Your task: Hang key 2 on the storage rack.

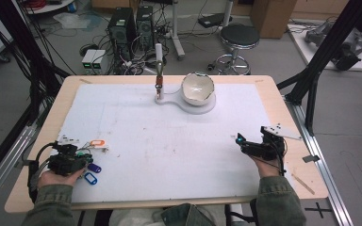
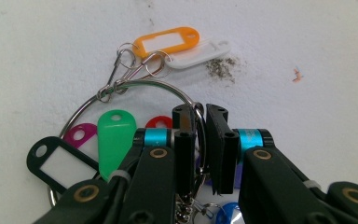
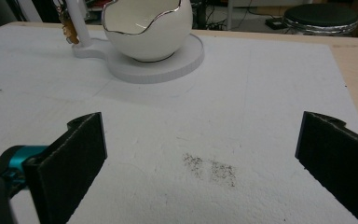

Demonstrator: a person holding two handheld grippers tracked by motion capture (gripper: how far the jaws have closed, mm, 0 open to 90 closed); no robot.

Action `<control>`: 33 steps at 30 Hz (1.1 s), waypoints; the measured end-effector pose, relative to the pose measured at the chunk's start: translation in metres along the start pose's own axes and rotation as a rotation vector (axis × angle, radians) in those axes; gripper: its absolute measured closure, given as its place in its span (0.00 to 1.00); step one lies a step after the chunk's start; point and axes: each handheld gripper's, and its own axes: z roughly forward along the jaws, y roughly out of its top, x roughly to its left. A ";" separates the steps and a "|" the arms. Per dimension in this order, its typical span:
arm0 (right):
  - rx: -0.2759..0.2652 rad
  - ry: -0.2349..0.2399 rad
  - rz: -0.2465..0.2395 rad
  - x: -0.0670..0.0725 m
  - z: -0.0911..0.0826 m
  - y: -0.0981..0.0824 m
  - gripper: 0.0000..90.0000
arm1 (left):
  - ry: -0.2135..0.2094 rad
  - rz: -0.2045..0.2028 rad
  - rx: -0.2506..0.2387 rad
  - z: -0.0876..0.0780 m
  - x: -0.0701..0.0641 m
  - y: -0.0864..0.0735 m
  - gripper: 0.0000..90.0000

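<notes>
**Key ring pinched at the near-left corner**

A thin wire key ring [image 2: 121,91] strung with glossy plastic tags is lying near the white mat's [image 1: 169,141] near-left edge. The left gripper [image 2: 200,140] is pinching the wire, jaws nearly closed. The right gripper [image 3: 200,163] is hovering wide open, holding nothing, facing bare mat before an eggshell-shaped bowl [image 3: 144,28].

Olive-green sleeves [image 1: 52,205] on both forearms. Left hand-held gripper [image 2: 201,140]: black jaws, teal collars, brass-ringed screws, black cable looping off. Right hand-held gripper [image 3: 200,154]: black textured pads [image 3: 72,156], teal collar, grey three-cornered plate [image 1: 283,132] on top.
</notes>
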 end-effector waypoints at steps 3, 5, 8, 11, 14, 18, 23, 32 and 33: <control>0.003 0.003 0.002 0.000 0.001 0.000 0.01 | -0.022 -0.027 -0.019 -0.002 0.004 0.001 0.91; 0.002 0.005 0.000 0.000 0.001 0.000 0.01 | -0.033 -0.050 -0.029 -0.002 0.006 0.001 0.91; 0.000 0.009 0.004 0.000 0.000 -0.001 0.01 | -0.037 -0.062 -0.047 -0.004 0.009 0.003 0.91; -0.004 0.010 0.007 -0.001 0.000 -0.001 0.01 | -0.042 -0.072 -0.069 -0.006 0.011 0.004 0.92; -0.003 0.011 0.007 -0.001 0.000 -0.001 0.01 | -0.067 -0.085 -0.071 -0.005 0.013 0.007 0.92; -0.011 0.010 0.008 0.000 -0.001 -0.001 0.01 | -0.084 -0.101 -0.092 -0.006 0.016 0.010 0.92; -0.014 0.008 0.012 -0.001 -0.001 -0.001 0.01 | -0.094 -0.121 -0.131 -0.010 0.018 0.015 0.92; -0.016 0.003 0.014 -0.001 -0.001 -0.001 0.01 | -0.126 -0.156 -0.158 -0.011 0.025 0.020 0.92; -0.016 0.004 0.012 -0.001 -0.001 -0.001 0.01 | -0.127 -0.161 -0.165 -0.012 0.025 0.021 0.92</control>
